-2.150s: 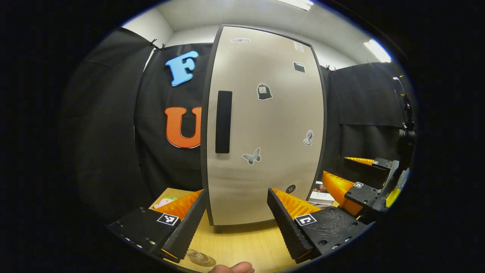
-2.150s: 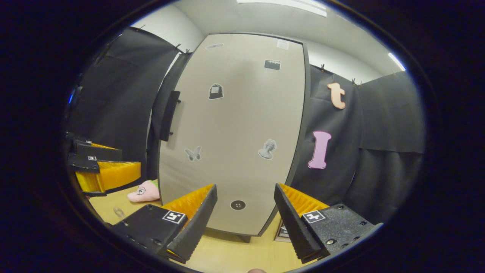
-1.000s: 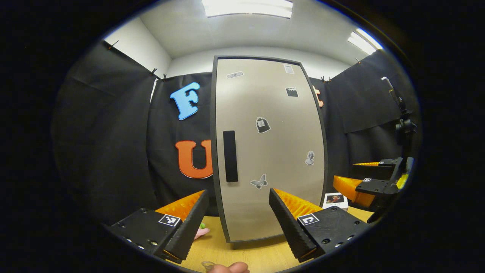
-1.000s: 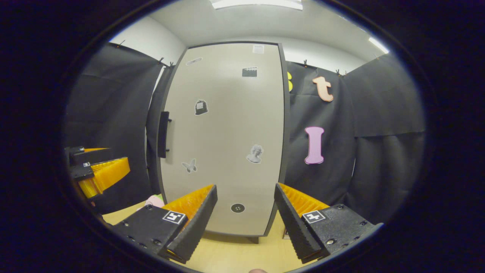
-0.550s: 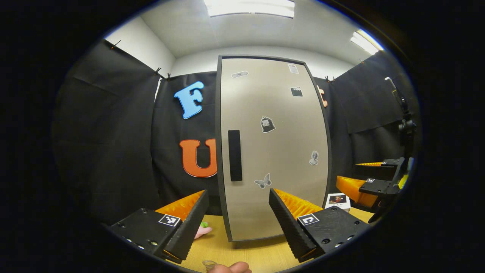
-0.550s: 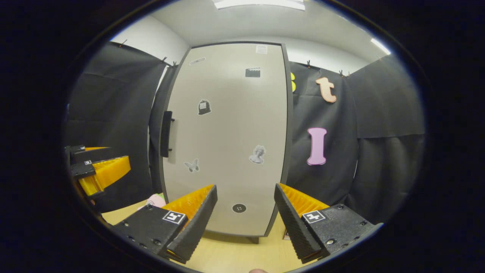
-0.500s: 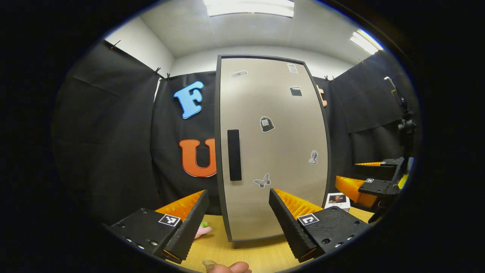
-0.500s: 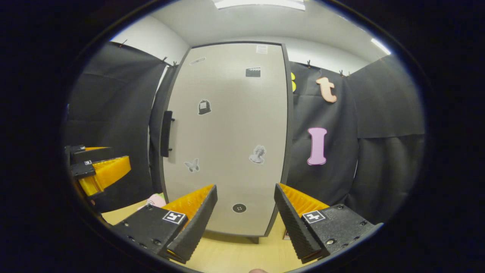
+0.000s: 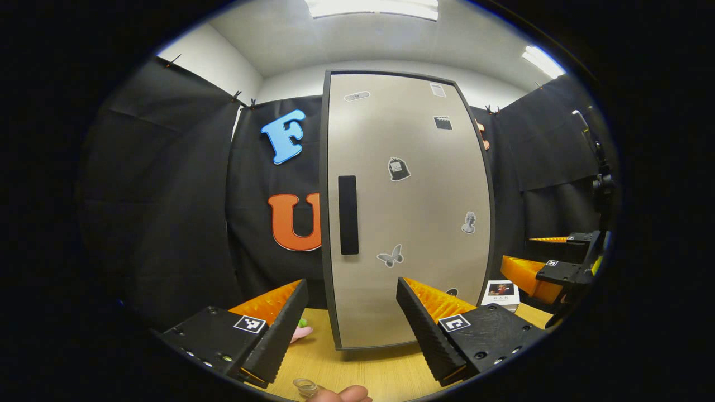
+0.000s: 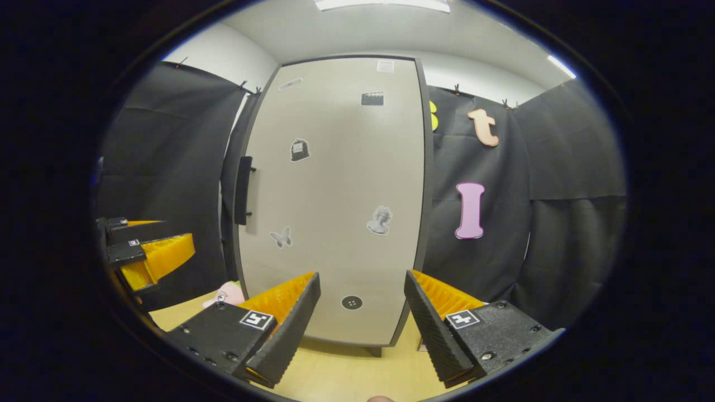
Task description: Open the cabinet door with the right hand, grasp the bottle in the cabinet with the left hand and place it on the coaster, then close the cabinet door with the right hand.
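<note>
A tall beige cabinet with a dark frame stands on the wooden table, its door (image 9: 413, 212) (image 10: 335, 195) closed. The black vertical handle (image 9: 348, 215) (image 10: 243, 190) sits near the door's left edge. Whatever is inside is hidden behind the door. My left gripper (image 9: 351, 290) is open and empty, a short way in front of the door's lower left. My right gripper (image 10: 361, 279) is open and empty, facing the door's lower right part. It also appears at the right of the left gripper view (image 9: 539, 257). The left gripper (image 10: 159, 240) shows at the right gripper view's left edge. A small clear round thing (image 9: 304, 386) lies on the table by a fingertip (image 9: 342, 394).
A pink plush toy (image 9: 301, 333) (image 10: 226, 294) lies on the table (image 9: 363, 371) left of the cabinet. A small white box with a picture (image 9: 501, 291) sits to the cabinet's right. A dark stand (image 9: 602, 178) rises at the far right.
Both grippers have drawn back from the cabinet, so it looks smaller. In the last half second the views shifted only slightly. The door has stayed closed and both grippers open.
</note>
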{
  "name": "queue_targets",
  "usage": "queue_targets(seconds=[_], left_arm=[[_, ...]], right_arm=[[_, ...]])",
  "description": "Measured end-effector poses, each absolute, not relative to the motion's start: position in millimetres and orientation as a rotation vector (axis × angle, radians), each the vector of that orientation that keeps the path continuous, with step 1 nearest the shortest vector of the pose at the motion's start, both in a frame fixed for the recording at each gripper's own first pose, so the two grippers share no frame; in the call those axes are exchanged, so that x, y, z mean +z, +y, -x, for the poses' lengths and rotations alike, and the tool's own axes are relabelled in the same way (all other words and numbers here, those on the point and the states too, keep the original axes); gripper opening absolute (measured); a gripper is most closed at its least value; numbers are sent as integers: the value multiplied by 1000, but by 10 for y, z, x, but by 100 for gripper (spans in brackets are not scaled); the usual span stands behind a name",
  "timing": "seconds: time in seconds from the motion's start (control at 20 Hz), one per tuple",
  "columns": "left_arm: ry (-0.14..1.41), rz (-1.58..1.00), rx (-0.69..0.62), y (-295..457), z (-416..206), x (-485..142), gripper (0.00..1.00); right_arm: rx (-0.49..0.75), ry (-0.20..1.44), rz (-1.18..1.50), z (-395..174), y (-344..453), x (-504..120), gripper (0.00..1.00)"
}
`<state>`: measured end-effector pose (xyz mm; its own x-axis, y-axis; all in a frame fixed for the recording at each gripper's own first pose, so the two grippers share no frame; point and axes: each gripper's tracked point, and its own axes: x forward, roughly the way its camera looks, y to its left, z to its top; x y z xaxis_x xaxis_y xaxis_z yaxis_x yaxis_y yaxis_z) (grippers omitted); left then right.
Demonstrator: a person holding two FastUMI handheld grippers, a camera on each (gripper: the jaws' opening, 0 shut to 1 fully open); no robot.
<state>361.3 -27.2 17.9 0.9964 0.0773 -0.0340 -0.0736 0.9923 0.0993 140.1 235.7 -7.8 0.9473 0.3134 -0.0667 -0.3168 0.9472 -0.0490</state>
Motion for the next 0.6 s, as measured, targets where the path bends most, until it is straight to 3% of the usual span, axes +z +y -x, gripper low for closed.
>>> queue_targets(seconds=[0.6], left_arm=[[46, -106, 108, -459, -3805, -101, 96]], right_arm=[[386, 60, 46, -1697, 2275, -302, 97]])
